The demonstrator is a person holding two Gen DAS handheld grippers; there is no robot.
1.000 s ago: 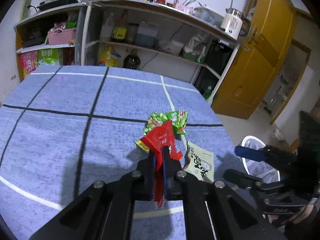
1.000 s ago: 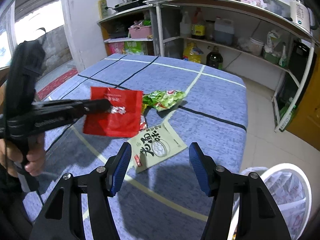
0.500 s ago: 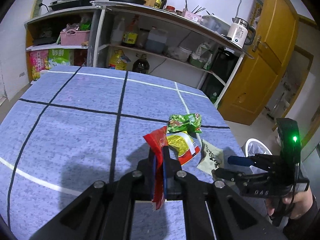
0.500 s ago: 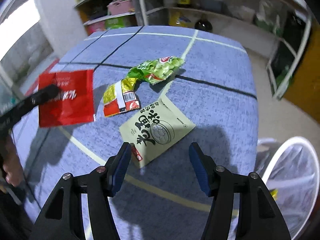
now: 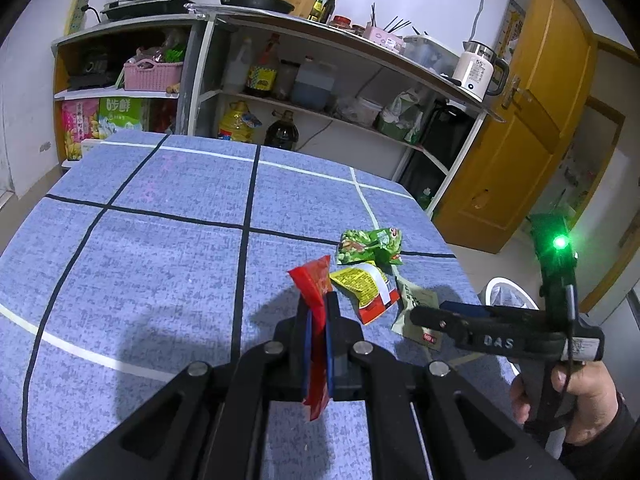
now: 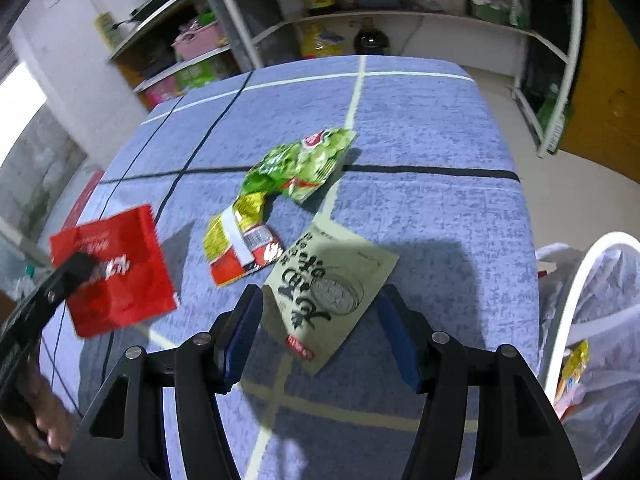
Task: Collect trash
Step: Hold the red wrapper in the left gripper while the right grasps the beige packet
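Lowered right gripper; flat pale-green packet between jaws

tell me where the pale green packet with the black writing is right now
In the right wrist view the pale green packet lies flat on the blue tablecloth, just ahead of the open right gripper, beside the yellow-and-red wrapper.

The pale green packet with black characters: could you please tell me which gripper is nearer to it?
Right. The right gripper is open just above the pale green packet, its fingers straddling it. The left gripper is off to the side, shut on the red wrapper.
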